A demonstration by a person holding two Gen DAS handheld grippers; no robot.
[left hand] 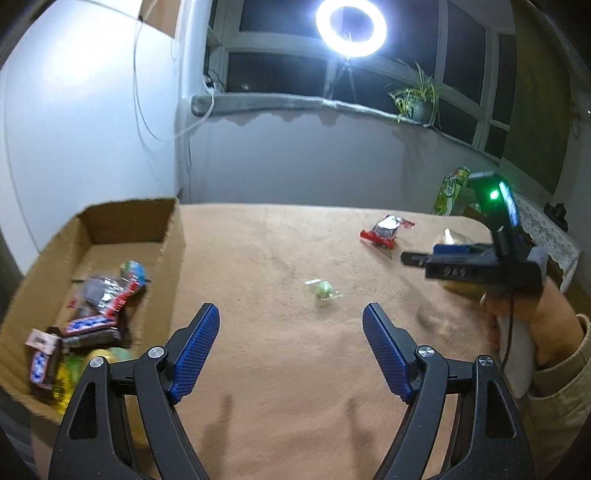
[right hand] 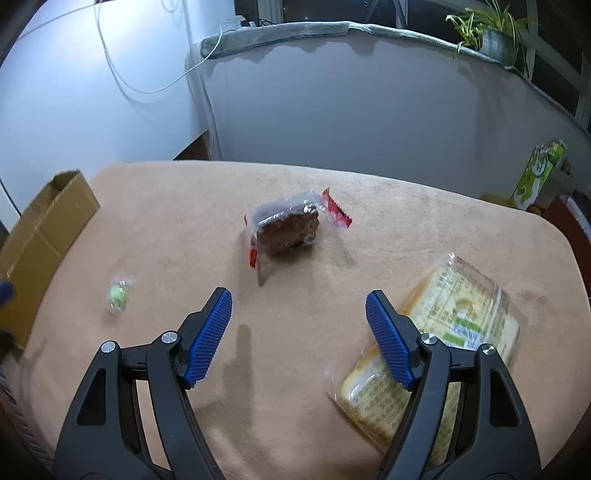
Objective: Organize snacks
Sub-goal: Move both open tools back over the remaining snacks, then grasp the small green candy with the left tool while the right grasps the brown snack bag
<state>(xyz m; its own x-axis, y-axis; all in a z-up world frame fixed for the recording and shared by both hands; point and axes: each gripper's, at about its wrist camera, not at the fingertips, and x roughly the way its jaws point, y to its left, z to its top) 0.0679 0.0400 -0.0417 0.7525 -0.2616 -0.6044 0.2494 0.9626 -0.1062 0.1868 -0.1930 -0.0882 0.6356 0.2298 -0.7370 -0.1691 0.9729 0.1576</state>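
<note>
A cardboard box (left hand: 173, 236) at the table's left holds several wrapped snacks (left hand: 99, 306); it also shows in the right wrist view (right hand: 55, 214). A small green candy (left hand: 324, 289) (right hand: 118, 294), a red-ended clear packet with a brown cake (left hand: 384, 230) (right hand: 288, 227) and a large yellow packet (right hand: 443, 332) lie on the tan cloth. My left gripper (left hand: 291, 321) is open and empty, beside the box, short of the candy. My right gripper (right hand: 299, 308) is open and empty, between the cake packet and the yellow packet; it shows from the side in the left wrist view (left hand: 406, 257).
The tan table (right hand: 221, 192) ends at a white wall behind. A green carton (left hand: 452, 190) (right hand: 537, 171) stands off the far right corner. A ring light (left hand: 351, 27) and a potted plant (left hand: 419, 99) stand on the window sill.
</note>
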